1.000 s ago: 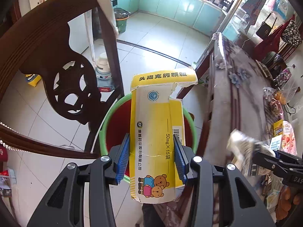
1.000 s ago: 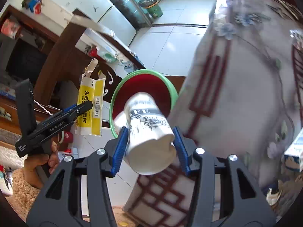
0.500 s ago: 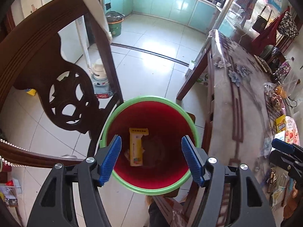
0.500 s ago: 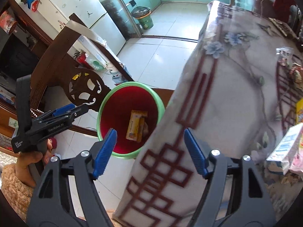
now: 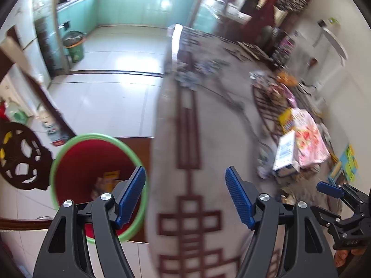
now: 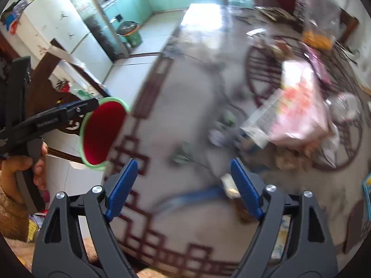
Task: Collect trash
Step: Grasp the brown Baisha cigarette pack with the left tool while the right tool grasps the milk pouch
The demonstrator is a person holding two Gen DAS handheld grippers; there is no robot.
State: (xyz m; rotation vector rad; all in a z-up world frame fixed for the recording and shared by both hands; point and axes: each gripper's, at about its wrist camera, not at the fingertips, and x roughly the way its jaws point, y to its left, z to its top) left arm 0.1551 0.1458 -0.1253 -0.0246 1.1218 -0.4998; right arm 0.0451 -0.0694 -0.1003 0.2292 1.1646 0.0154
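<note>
- Red inside and green at the rim, the bin (image 5: pixel 76 162) is seen on the floor just beside the table edge, below and left of the left gripper (image 5: pixel 185 194).
- A yellow box (image 5: pixel 110 180) is seen lying at the bottom of the bin, partly hidden by the left gripper's blue pad.
- The left gripper's jaws have just been opening and are seen spread apart, with nothing between them but the patterned tablecloth (image 5: pixel 204 139) below.
- The right gripper (image 6: pixel 184 187) is seen over the table; its jaws have just been opening and stand wide, with nothing gripped.
- A pale scrap (image 6: pixel 228 184) is seen on the cloth, close to the right gripper's right-hand pad; whether it is touched cannot be told through the blur.
- A broad bare strip of cloth is seen between the table's near edge and the clutter further in.
- Packets (image 6: pixel 299 108) and a white carton (image 5: pixel 286 150) are seen heaped towards the right of the table.
- Open tiled floor (image 5: pixel 104 97) is seen beyond the bin.
- A hand (image 6: pixel 20 169) is seen holding the left gripper's handle.
</note>
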